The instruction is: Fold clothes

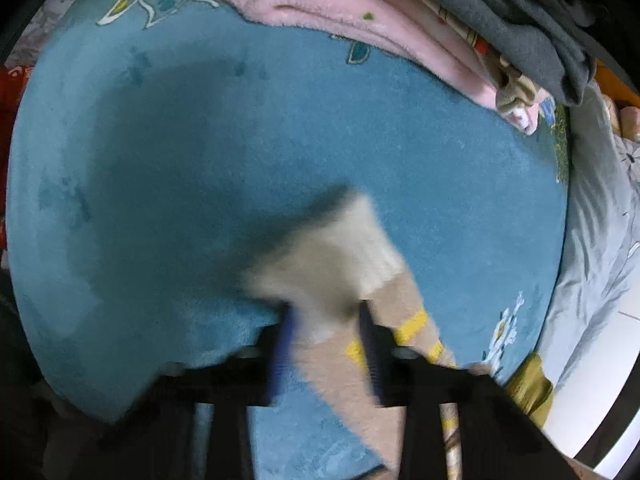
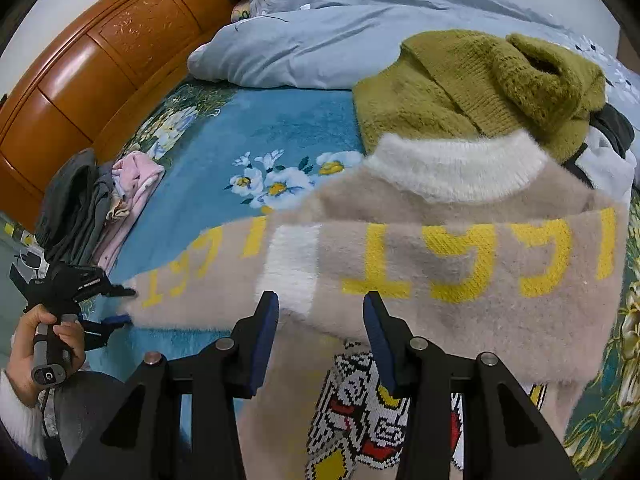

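Note:
A fuzzy beige sweater (image 2: 460,264) with yellow letters and a white collar lies on the blue floral blanket (image 2: 256,128). One sleeve is folded across its chest. My right gripper (image 2: 320,304) is open just above the sweater's body, jaws wide apart. My left gripper (image 2: 124,304) shows at the left of the right wrist view, jaws apart around the end of the other sleeve (image 2: 180,272). In the left wrist view that gripper (image 1: 326,312) is blurred, with the white cuff (image 1: 340,256) between and beyond its fingers.
A pile of folded pink and grey clothes (image 1: 400,20) lies at the blanket's far edge, also in the right wrist view (image 2: 96,208). An olive green knit sweater (image 2: 480,88) lies beyond the beige one. A light blue duvet (image 2: 320,40) and a wooden headboard (image 2: 100,60) stand behind.

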Demonstrator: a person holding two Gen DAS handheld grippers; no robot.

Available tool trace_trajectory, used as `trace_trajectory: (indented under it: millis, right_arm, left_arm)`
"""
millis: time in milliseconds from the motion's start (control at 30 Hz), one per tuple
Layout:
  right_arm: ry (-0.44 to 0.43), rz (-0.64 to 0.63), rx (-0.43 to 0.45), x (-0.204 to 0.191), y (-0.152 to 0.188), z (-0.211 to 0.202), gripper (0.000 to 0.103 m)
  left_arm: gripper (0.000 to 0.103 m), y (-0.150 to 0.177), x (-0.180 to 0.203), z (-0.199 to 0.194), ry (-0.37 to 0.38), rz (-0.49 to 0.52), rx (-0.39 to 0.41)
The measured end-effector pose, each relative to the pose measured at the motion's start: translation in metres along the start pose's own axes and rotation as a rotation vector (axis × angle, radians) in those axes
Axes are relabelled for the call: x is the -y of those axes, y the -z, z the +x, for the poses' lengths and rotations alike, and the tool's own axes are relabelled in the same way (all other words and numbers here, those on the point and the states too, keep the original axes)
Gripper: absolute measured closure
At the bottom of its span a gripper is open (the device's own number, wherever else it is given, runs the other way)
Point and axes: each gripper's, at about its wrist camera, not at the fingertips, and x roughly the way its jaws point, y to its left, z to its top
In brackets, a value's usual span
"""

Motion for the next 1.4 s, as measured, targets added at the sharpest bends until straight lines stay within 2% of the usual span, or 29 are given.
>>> trace_trajectory:
  millis: [67, 133, 233, 300, 367, 433, 533, 633, 700, 767, 900, 1000, 1100, 1233, 1333, 1400]
  right_arm:
    - [-0.002, 0.017, -0.008, 0.003, 0.001, 0.001, 0.058]
    - [-0.001, 0.033, -0.014, 0.006, 0.002, 0.002, 0.058]
    - [0.002, 0.049, -0.011, 0.011, 0.004, 0.000, 0.058]
    - [0.002, 0.058, -0.007, 0.015, 0.005, -0.003, 0.058]
    - [0.004, 0.073, -0.005, 0.020, 0.006, -0.005, 0.058]
    - [0.009, 0.093, -0.003, 0.028, 0.006, -0.006, 0.058]
    - [0.026, 0.124, 0.002, 0.042, 0.007, -0.009, 0.058]
    - [0.040, 0.171, 0.016, 0.060, 0.008, -0.015, 0.058]
    - [0.054, 0.208, 0.029, 0.076, 0.009, -0.021, 0.058]
    - [0.074, 0.243, 0.038, 0.092, 0.010, -0.028, 0.058]
    - [0.127, 0.311, 0.048, 0.127, 0.018, -0.041, 0.058]
    - [0.161, 0.356, 0.048, 0.150, 0.026, -0.049, 0.058]
    - [0.186, 0.378, 0.040, 0.165, 0.034, -0.053, 0.058]
    - [0.194, 0.388, 0.030, 0.173, 0.043, -0.054, 0.058]
    - [0.177, 0.395, 0.026, 0.173, 0.048, -0.052, 0.058]
    - [0.176, 0.387, 0.023, 0.172, 0.051, -0.051, 0.058]
  left_arm:
    - [0.095, 0.001, 0.000, -0.001, 0.013, 0.003, 0.003]
    - [0.096, 0.003, 0.004, -0.006, 0.021, 0.024, 0.028]
    - [0.096, 0.014, 0.021, -0.023, 0.022, 0.132, 0.118]
    - [0.096, 0.035, 0.046, -0.042, 0.028, 0.301, 0.228]
    - [0.096, 0.069, 0.074, -0.063, 0.048, 0.512, 0.348]
    - [0.096, 0.110, 0.093, -0.078, 0.098, 0.684, 0.388]
    - [0.096, 0.181, 0.137, -0.094, 0.219, 0.886, 0.354]
    - [0.096, 0.240, 0.179, -0.113, 0.378, 1.074, 0.295]
    - [0.097, 0.276, 0.200, -0.120, 0.461, 1.174, 0.230]
    - [0.097, 0.312, 0.217, -0.117, 0.500, 1.249, 0.145]
    - [0.096, 0.378, 0.236, -0.089, 0.473, 1.351, 0.025]
    - [0.097, 0.405, 0.234, -0.052, 0.432, 1.354, -0.125]
    - [0.097, 0.425, 0.228, -0.016, 0.363, 1.369, -0.228]
    - [0.096, 0.450, 0.214, 0.013, 0.312, 1.376, -0.313]
    - [0.094, 0.454, 0.211, 0.026, 0.276, 1.392, -0.334]
    - [0.091, 0.454, 0.209, 0.030, 0.280, 1.387, -0.352]
